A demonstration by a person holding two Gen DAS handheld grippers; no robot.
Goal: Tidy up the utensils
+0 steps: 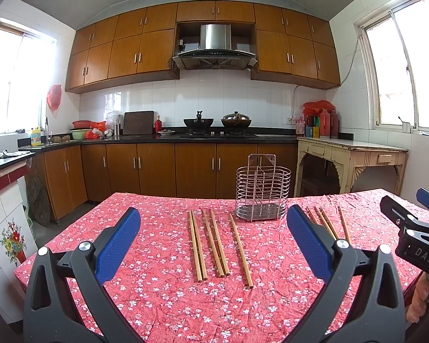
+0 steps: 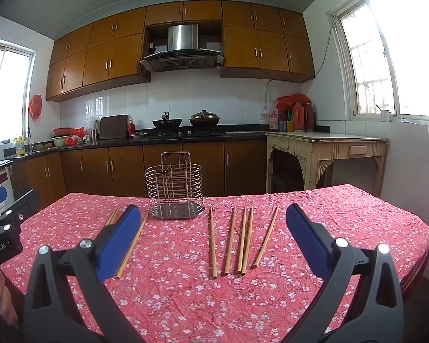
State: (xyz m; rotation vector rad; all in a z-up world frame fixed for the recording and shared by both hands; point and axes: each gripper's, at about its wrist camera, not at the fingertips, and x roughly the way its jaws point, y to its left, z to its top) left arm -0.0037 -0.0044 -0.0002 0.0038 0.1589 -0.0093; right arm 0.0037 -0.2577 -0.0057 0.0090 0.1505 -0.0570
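L gripper [image 1: 211, 237] spread wide, empty, above L sticks [image 1: 211, 243] lying flat on cloth [image 1: 157, 300]. Rack [image 1: 262, 188] stands between the groups, at the far edge. R gripper [image 2: 213, 237] also spread, empty, over R sticks [image 2: 241, 243]. Best: pinch one stick mid-length, tip it upright, drop into rack.

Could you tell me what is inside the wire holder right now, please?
Nothing: the wire holder looks empty down to its perforated tray. The chopsticks lie on the cloth beside it.
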